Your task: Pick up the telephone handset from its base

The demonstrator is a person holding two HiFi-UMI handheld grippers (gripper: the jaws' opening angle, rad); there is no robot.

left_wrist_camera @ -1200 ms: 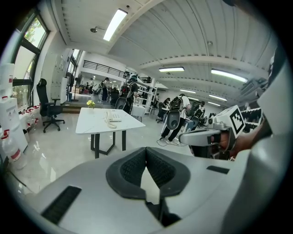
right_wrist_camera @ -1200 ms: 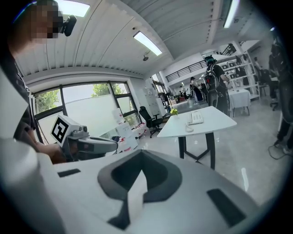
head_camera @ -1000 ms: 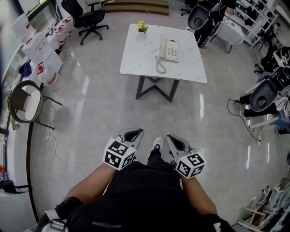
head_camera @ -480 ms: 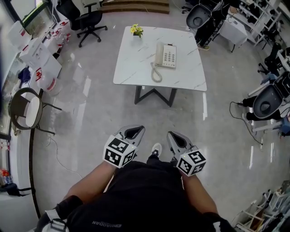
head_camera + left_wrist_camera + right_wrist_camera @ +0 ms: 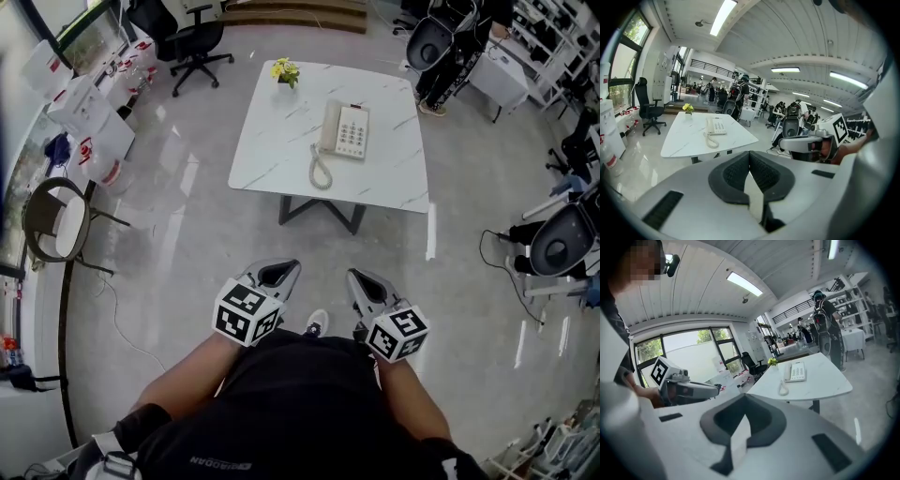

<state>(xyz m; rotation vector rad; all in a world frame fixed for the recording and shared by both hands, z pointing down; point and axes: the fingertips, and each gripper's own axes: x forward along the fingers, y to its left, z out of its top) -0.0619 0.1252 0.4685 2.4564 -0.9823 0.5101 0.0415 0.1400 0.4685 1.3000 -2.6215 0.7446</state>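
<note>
- Across a polished office floor, a white marble-look table [image 5: 281, 131] carries a cream telephone [image 5: 345, 129] a little right of the tabletop's middle.
- Along the left side of the base [image 5: 352, 131], as the head view shows it, the handset [image 5: 330, 127] lies seated in its cradle.
- From the handset, a coiled cord [image 5: 319, 171] loops toward the table's near edge.
- At the far left corner of the table stands a small pot of yellow flowers [image 5: 285, 70], well apart from the telephone.
- Near the bottom of the head view, the left gripper [image 5: 277, 274] and right gripper [image 5: 366, 284] are held side by side in front of the person's dark-clothed body [image 5: 291, 403], each pointing toward the table.
- Both grippers are well apart from the telephone, with open floor and the table's near edge between the fingertips and the handset.
- The left gripper's own view shows its two dark pads [image 5: 764, 173] drawn together with nothing between them; the telephone lies beyond and to the left of the jaw line.
- The right gripper's own view shows its jaws likewise closed and empty; the telephone sits beyond and to the right of them.
- A black office chair [image 5: 192, 42] stands on the floor off the table's far left corner.
- A round-seated chair [image 5: 58, 217] stands at the left wall.
</note>
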